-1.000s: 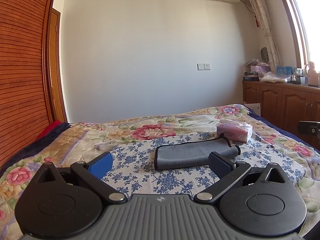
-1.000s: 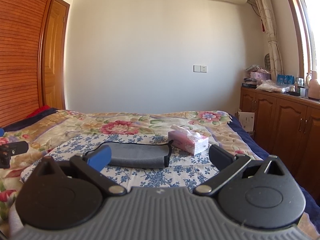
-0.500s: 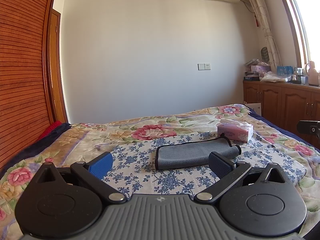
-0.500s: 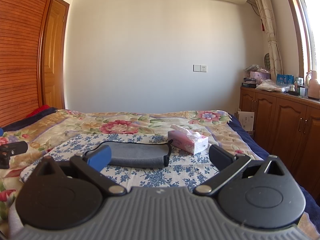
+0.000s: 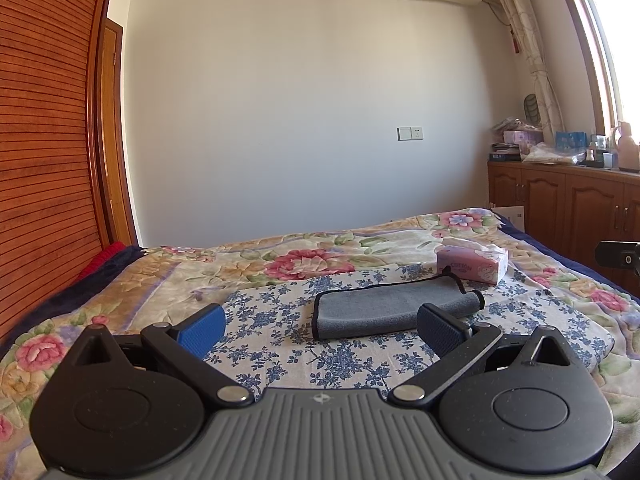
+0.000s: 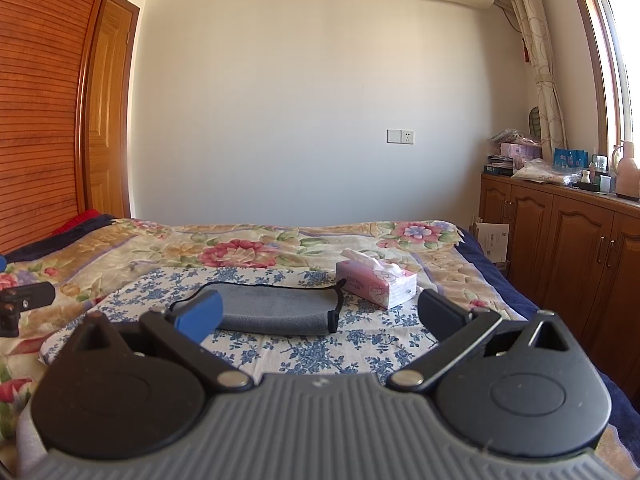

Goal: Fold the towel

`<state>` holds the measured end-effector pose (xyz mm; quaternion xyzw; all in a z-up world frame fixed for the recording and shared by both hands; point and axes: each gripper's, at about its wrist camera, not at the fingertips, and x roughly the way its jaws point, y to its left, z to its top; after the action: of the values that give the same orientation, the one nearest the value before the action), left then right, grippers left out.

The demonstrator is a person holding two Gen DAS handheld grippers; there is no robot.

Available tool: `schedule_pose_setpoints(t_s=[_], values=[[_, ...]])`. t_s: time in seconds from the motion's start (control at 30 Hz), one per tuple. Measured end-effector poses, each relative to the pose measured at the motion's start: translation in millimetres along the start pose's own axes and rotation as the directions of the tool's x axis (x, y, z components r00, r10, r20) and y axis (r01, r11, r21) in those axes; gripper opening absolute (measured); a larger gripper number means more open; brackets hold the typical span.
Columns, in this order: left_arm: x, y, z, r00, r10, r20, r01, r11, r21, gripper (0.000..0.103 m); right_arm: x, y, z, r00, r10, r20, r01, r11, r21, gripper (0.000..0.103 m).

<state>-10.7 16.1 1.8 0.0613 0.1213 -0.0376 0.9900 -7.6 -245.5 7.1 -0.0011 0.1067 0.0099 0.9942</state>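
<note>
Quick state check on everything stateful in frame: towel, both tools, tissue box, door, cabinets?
Towel: folded, lying flat on the blue-flowered cloth, untouched.
Left tool: open, empty, short of the towel.
Right tool: open, empty, short of the towel.
Tissue box: opened, a tissue sticking out, beside the towel.
Door: looks shut.
Cabinet doors: shut.

Black hand-held gripper (image 5: 320, 330), blue pads (image 5: 200, 330), silver pivot screws (image 5: 232, 393)
</note>
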Motion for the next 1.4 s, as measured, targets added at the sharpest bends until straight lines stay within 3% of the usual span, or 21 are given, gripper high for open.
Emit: schedule_pose_setpoints(t_s=[1.4], values=[[1.1,2.8,-1.6,1.000,0.003,-0.001,-0.003,1.000,0.001,0.103,-0.7,0.9,-0.9,1.000,0.000,-0.001,0.000,1.000,-0.003,0.103]])
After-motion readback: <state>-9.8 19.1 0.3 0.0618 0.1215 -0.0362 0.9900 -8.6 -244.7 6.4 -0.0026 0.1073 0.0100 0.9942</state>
